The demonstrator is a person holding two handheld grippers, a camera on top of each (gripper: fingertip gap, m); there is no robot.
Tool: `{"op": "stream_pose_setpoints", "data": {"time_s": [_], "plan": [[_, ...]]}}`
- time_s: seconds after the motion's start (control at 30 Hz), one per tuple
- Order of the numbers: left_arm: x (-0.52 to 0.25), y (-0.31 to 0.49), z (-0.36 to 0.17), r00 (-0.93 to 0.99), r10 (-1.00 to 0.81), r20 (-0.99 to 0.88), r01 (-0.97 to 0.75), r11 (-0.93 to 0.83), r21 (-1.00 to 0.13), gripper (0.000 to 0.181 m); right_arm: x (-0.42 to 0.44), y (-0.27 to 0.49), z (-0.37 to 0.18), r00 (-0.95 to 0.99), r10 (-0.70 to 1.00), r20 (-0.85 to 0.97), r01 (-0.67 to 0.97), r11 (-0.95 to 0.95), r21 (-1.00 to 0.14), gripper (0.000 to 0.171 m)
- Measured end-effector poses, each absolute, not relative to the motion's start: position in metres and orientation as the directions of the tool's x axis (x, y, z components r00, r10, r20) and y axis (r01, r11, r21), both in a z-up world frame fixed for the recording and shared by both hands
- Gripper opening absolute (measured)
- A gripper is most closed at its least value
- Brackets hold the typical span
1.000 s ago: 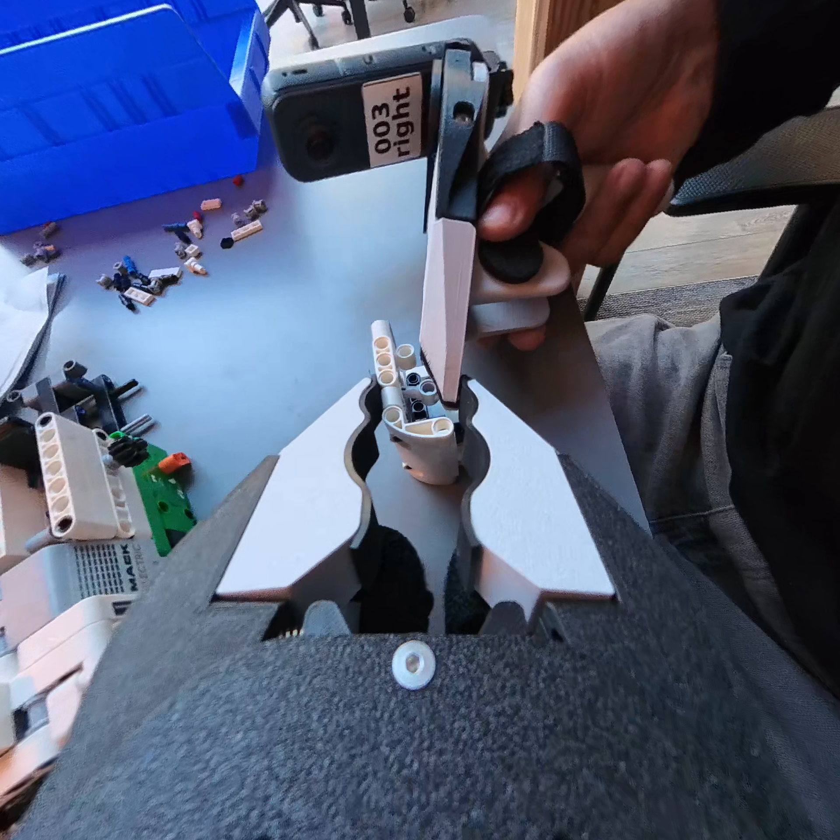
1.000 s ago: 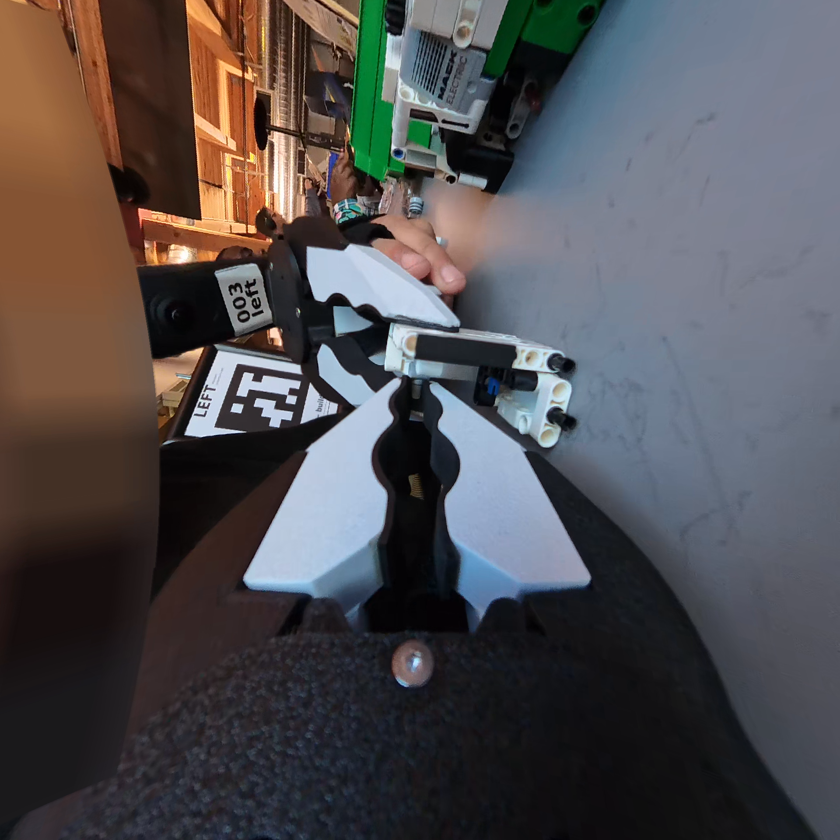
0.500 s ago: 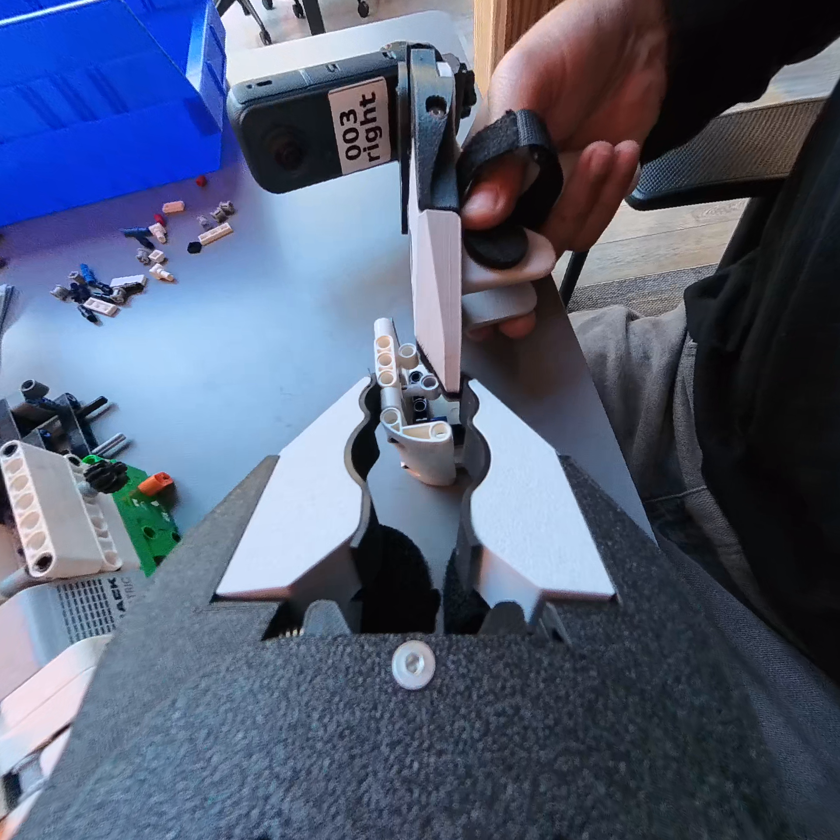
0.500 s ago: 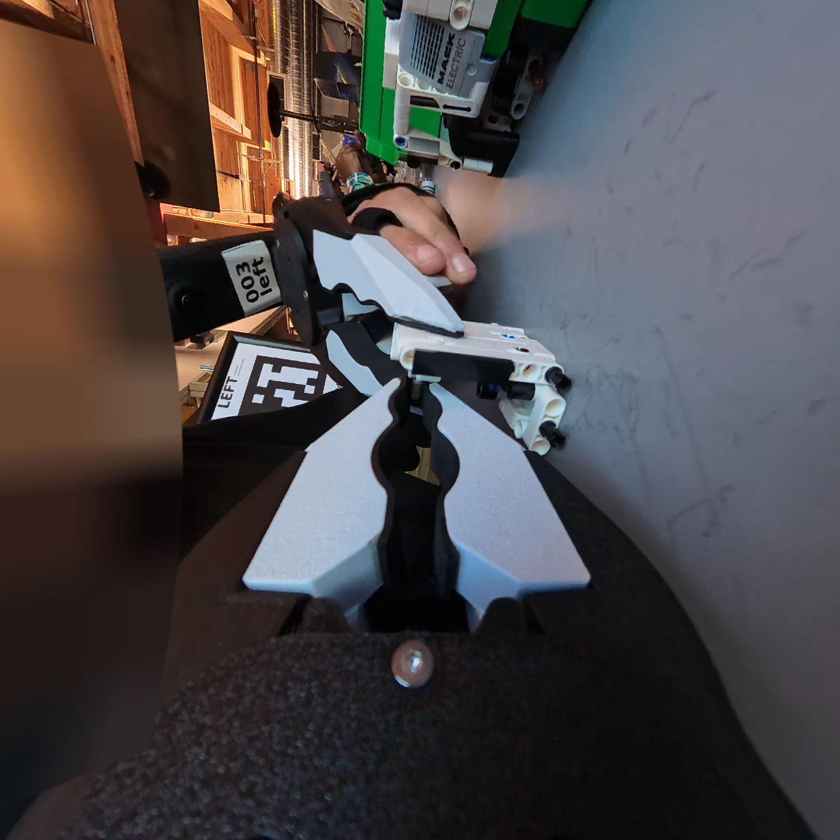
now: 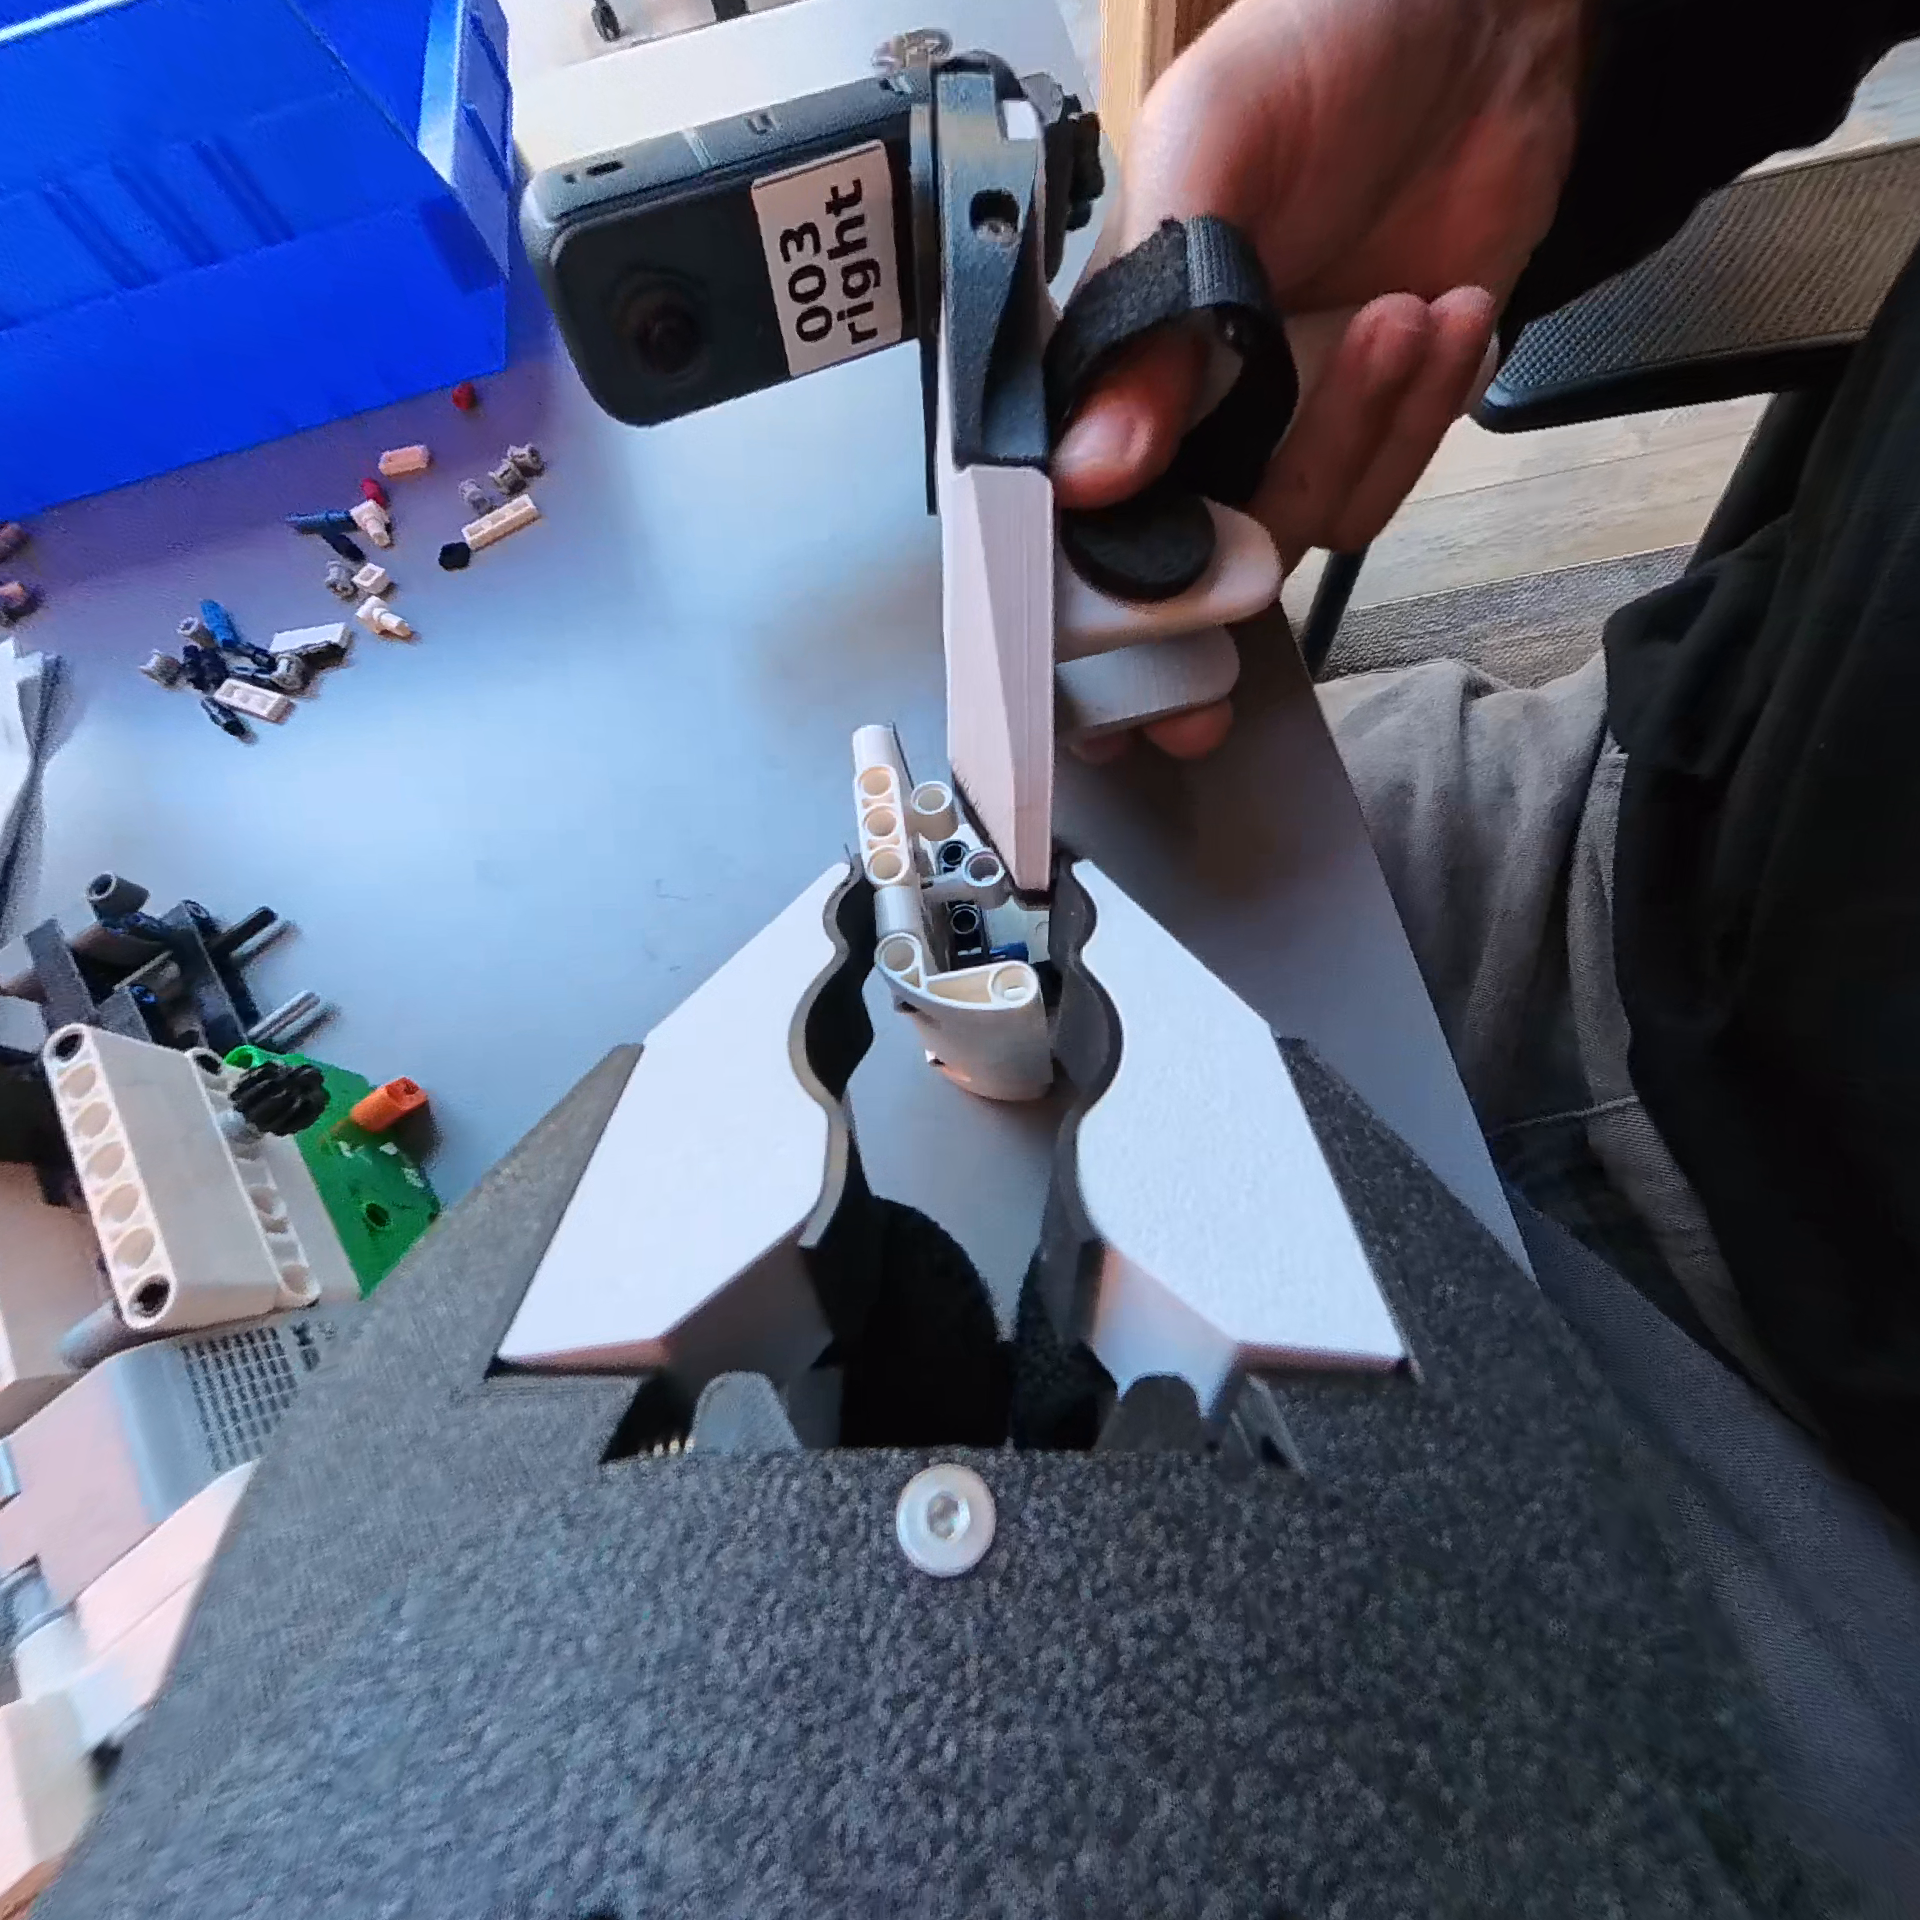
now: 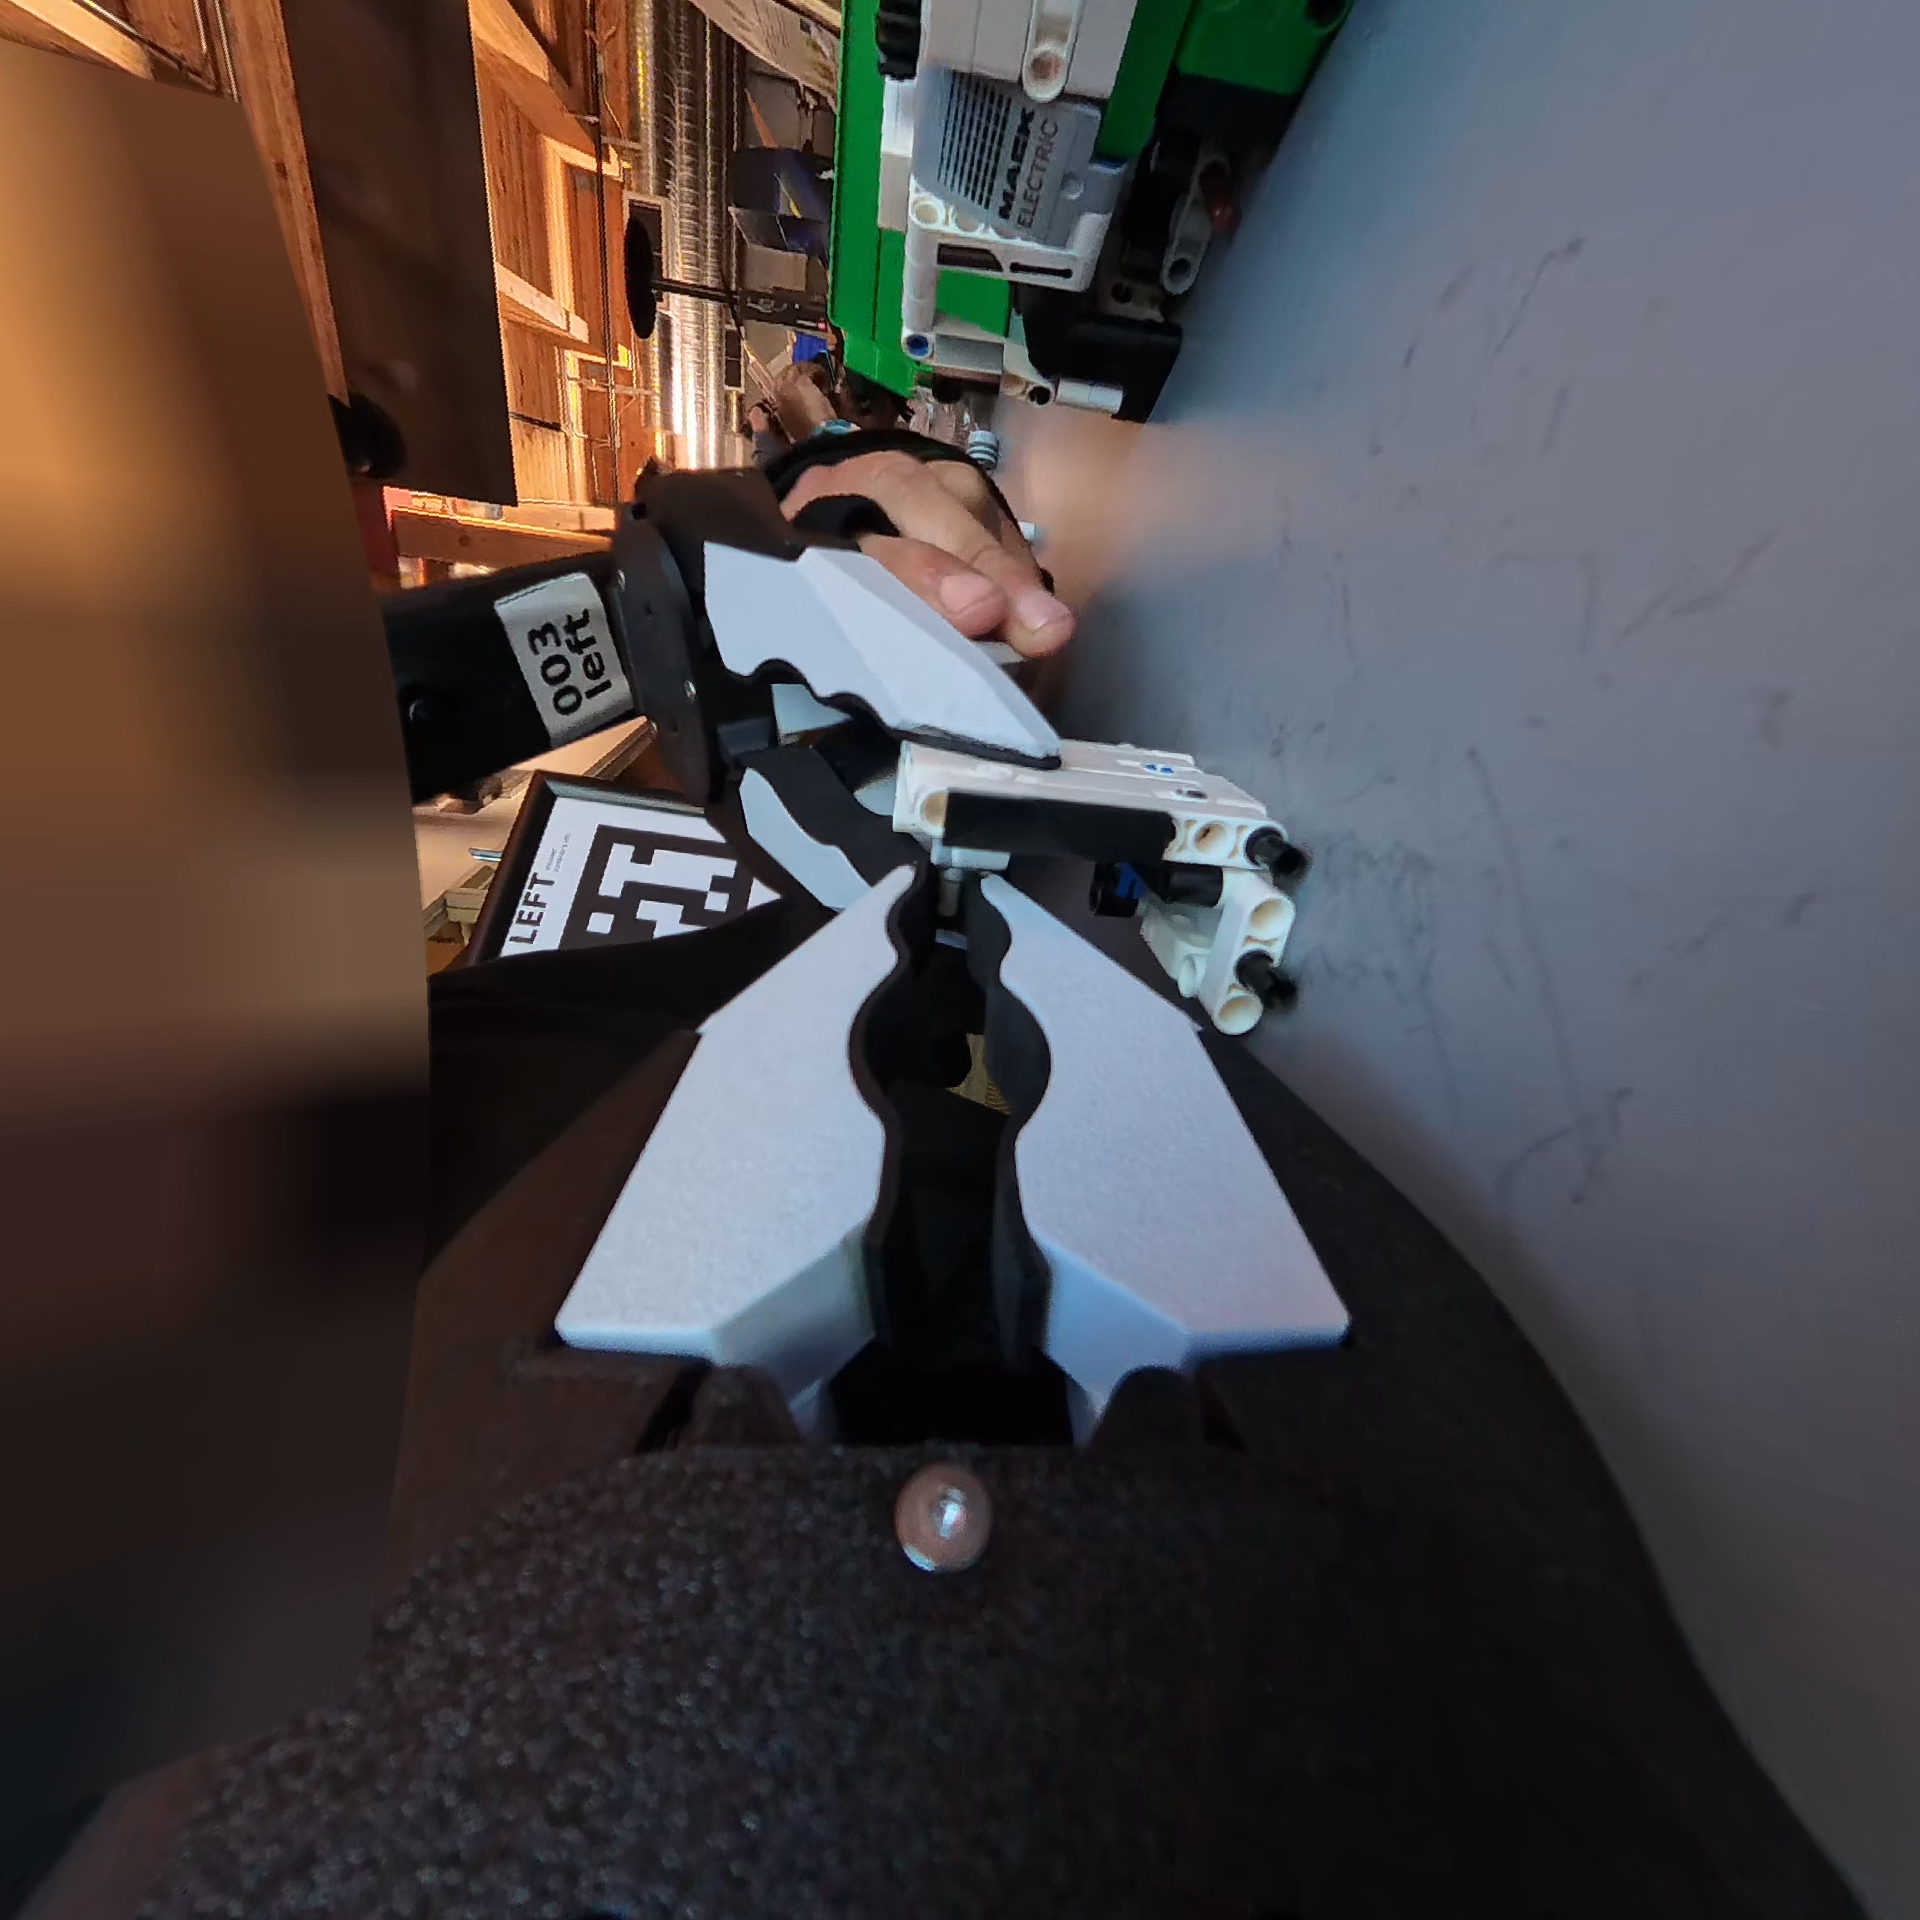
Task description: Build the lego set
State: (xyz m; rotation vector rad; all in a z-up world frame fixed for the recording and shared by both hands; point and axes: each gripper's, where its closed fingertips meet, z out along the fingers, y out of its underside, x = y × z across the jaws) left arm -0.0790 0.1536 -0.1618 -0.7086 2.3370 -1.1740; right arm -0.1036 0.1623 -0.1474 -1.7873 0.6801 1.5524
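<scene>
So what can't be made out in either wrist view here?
- What the right gripper pinches under the white sub-assembly: hidden between its fingertips, right wrist view.
- The left gripper contact on the sub-assembly's far side: blocked by the right gripper's finger, left wrist view.
- Loose parts: too small.
- Green truck: cut off by the frame's top edge.

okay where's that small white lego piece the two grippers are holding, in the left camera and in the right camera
Left wrist view: the white lego sub-assembly sits at centre, against the left gripper's right-hand finger.
Right wrist view: the white lego sub-assembly is just above centre, above the right gripper's tips.
Shared landmark: the green and white lego truck, lower left in the former, top centre in the latter.
</scene>
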Motion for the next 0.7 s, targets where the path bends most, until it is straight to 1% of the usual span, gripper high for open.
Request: {"op": "stream_pose_setpoints", "data": {"time_s": [0.07, 0.23, 0.6, 0.7], "plan": [[-0.0795, 0.1533, -0.1613, -0.781, -0.602, -0.167, -0.225, 0.52, -0.824, 0.032, -0.1045, 0.1624, -0.1475, 0.147, 0.037, -0.989, -0.75, -0.648, -0.135, 0.003], [-0.0796, 0.1511, -0.1617, -0.787, -0.597, -0.156, -0.226, 0.515, -0.827, 0.033, -0.1051, 0.1616, -0.1492, 0.119, 0.018, -0.993, -0.739, -0.666, -0.1, 0.003], [-0.0771, 0.151, -0.1615, -0.786, -0.588, -0.19, -0.198, 0.531, -0.824, 0.034, -0.103, 0.1611, -0.1471, 0.094, 0.02, -0.995, -0.746, -0.661, -0.083, 0.003], [-0.0779, 0.1505, -0.1618, -0.794, -0.586, -0.162, -0.214, 0.518, -0.828, 0.033, -0.1032, 0.1607, -0.147, 0.093, 0.022, -0.995, -0.744, -0.663, -0.084, 0.003]]}}
